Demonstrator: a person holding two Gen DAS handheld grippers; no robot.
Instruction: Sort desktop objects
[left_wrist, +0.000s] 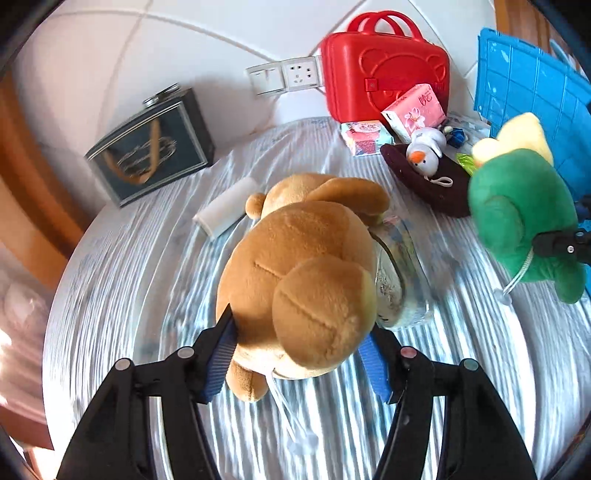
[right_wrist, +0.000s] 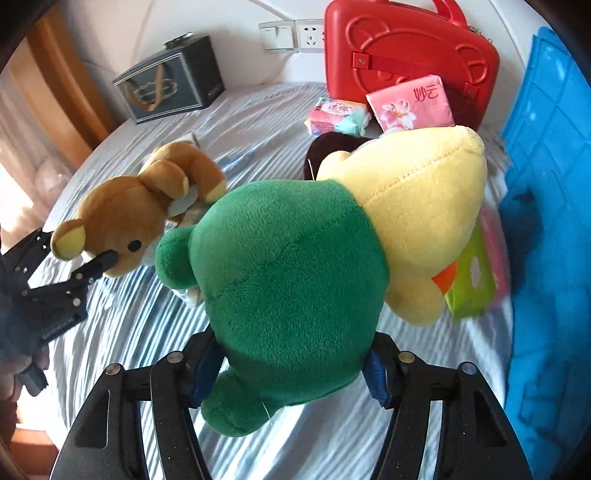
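Left tool (left_wrist: 299, 354) is clenched on a fuzzy brown plush bear (left_wrist: 295, 273) at the left-wrist frame's centre, its ribbed blue pads (left_wrist: 221, 356) pressing the bear's sides, while the right tool (right_wrist: 291, 373) grips a rounded green-and-yellow plush toy (right_wrist: 295, 280) mid-frame. Behind, a dark soft pouch (left_wrist: 436, 184) holds a small white plush bird (left_wrist: 424, 149), beside pink tissue packs (left_wrist: 413, 110), a glossy red plastic case (left_wrist: 384, 70) and a blue gridded crate (left_wrist: 532, 92). Below both toys lies a striped, wrinkled cloth-covered bench (left_wrist: 147, 280) against a white tiled wall (left_wrist: 184, 48).
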